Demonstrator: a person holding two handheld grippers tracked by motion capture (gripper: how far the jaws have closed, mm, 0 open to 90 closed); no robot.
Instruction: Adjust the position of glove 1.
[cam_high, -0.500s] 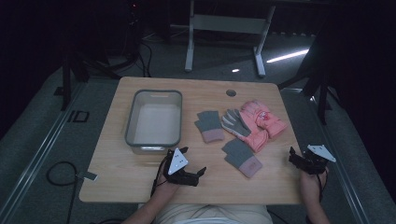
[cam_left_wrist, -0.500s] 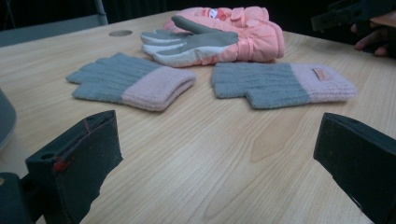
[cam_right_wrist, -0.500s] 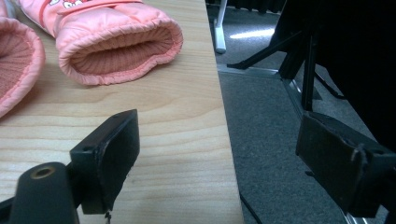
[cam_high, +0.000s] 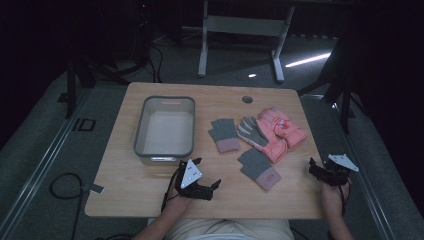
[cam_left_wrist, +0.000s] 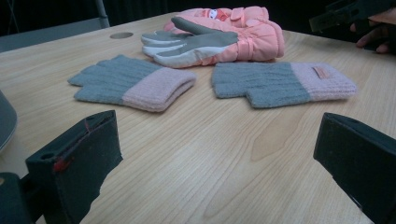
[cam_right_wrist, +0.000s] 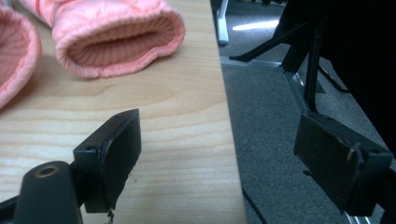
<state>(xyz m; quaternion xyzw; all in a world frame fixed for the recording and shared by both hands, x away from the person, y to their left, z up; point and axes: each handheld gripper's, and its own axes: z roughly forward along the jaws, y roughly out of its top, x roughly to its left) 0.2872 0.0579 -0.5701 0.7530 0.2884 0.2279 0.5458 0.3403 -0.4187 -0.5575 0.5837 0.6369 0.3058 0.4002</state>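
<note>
Left gripper (cam_high: 207, 175): jaws spread wide, nothing between them; it rests low over the near part of the table (cam_high: 125, 200), just in front of the tub and pointing toward the gloves.
Right gripper (cam_high: 315, 167): jaws spread wide, nothing between them; it sits at the table's near right edge, one jaw over the wood and the other over the floor.
Nearest knit glove (cam_high: 258, 168): grey with a pink cuff, flat on the table between the two grippers, near the left one and not touching it.
Second knit glove (cam_high: 224, 134): same colours, flat, farther back, just right of the tub.
Pink padded gloves (cam_high: 280, 131): stacked beyond the knit pair, touching each other; a grey-and-white glove (cam_high: 251, 131) lies against their left side.
Tub (cam_high: 165, 100): grey rim, pale inside, left of the gloves; it holds nothing.
Left gripper view: shows the sewn tag (cam_left_wrist: 321, 72) on the nearest knit glove's cuff and the grey-and-white glove lying partly on the pink stack; the person's other hand (cam_left_wrist: 376, 35) appears at upper right.
Right gripper view: shows the open ribbed cuff (cam_right_wrist: 119, 44) of a pink glove facing the camera, and the table edge against grey floor (cam_right_wrist: 266, 140).
Surroundings: a round hole (cam_high: 247, 99) in the far tabletop; a white frame (cam_high: 240, 30) stands on the floor behind.
Obstructions: nothing lies between either gripper and the gloves.
</note>
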